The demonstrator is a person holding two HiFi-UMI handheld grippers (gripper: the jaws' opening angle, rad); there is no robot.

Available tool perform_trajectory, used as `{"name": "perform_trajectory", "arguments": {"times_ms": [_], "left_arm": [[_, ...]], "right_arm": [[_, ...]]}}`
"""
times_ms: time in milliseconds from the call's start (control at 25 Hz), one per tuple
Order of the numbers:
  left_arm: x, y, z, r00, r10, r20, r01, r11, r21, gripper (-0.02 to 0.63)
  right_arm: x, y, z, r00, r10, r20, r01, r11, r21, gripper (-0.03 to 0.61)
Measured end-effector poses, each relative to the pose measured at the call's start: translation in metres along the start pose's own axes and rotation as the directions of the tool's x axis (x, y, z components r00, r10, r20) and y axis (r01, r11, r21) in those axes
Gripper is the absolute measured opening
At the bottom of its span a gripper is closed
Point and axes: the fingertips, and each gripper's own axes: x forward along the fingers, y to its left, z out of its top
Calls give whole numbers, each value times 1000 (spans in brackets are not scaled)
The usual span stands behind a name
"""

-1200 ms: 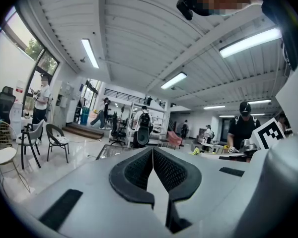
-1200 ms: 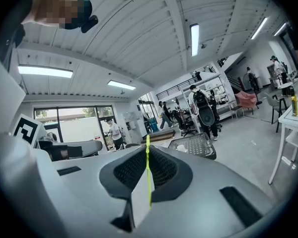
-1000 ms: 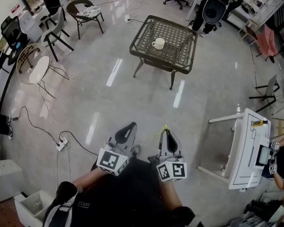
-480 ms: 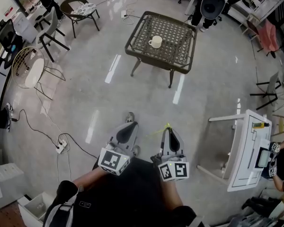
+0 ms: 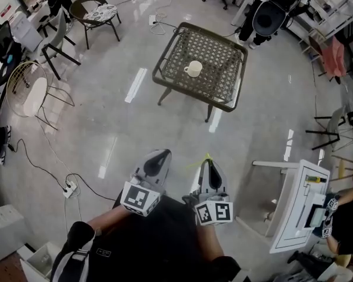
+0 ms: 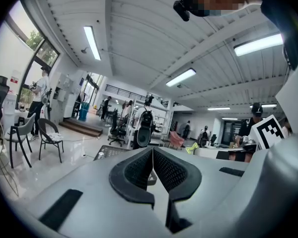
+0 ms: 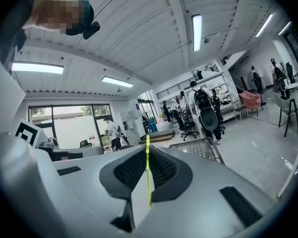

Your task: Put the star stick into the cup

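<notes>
A white cup stands on a dark wicker table far ahead across the floor in the head view. Close to my body, my right gripper is shut on the thin yellow-green star stick. In the right gripper view the stick runs upright between the closed pads, with my right gripper facing the table. My left gripper is beside it, shut and holding nothing. The stick's star shows to the right in the left gripper view.
Grey floor lies between me and the table. Black chairs and a round wire chair stand at the left, and a power strip with cables lies at the lower left. A white cart and a person are at the right.
The table and cup have shifted lower and nearer in the head view. Both grippers keep the same pose, and the stick stays in the right one.
</notes>
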Motion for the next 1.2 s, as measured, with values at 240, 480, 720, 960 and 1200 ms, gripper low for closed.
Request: {"name": "perform_trajectory", "arguments": {"times_ms": [240,480,720,960,1200], "left_arm": [[55,51,19,1000,-20,-7,20,1000,-6,18],[100,89,31,998,-58,-7,58,998,10,18],[130,111,44,997,-72,-15,72,997,-11,18],[172,128,46,999,-48,-10,47,999,-14,18],[224,155,48,999,24,-23,-24,1000,9,18]], "right_arm": [[75,-6,16,1000,-21,1,21,1000,4,20],[130,-15,30,998,-56,21,56,998,-5,20],[167,-32,44,994,-102,28,102,995,8,20],[211,-59,50,996,-83,34,83,996,10,20],[271,-96,60,999,-27,30,27,999,17,20]]}}
